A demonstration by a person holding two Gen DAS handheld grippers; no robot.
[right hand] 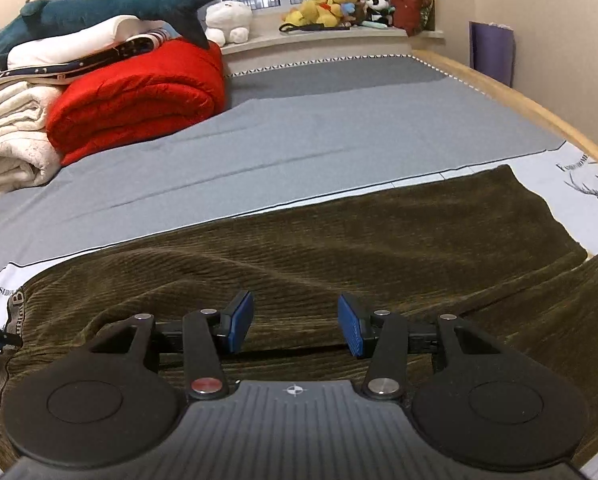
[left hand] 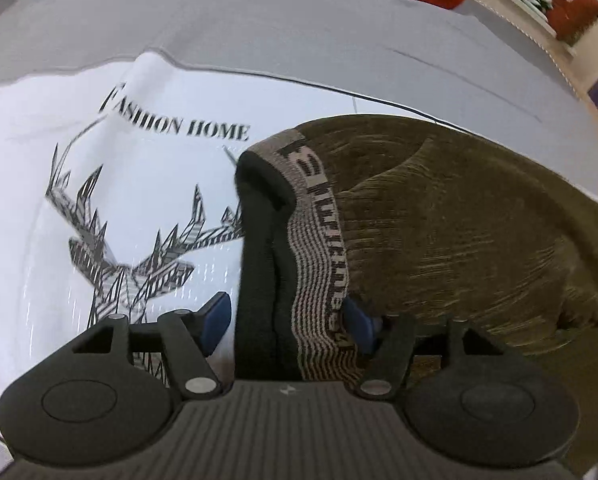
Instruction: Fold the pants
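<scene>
Olive-brown corduroy pants [right hand: 379, 240] lie spread flat across the bed, legs running to the right. In the left wrist view the pants [left hand: 459, 220] bunch up at the striped, lettered waistband [left hand: 315, 216], whose black lining shows. My left gripper [left hand: 289, 320] is open and straddles that waistband; the left blue pad [left hand: 219, 316] stands just clear of the lining and the right pad [left hand: 359, 320] is half hidden behind the band. My right gripper [right hand: 295, 324] hovers low over the seat of the pants, open, with nothing between its blue pads [right hand: 239, 320].
Under the pants is a white cloth [left hand: 139, 160] printed with a deer and "FASHION HOME", on a grey sheet [right hand: 339, 140]. A red quilt [right hand: 139, 96], white blankets [right hand: 7, 140] and a shark plush [right hand: 99, 12] pile at back left. The wooden bed edge [right hand: 519, 100] runs along the right.
</scene>
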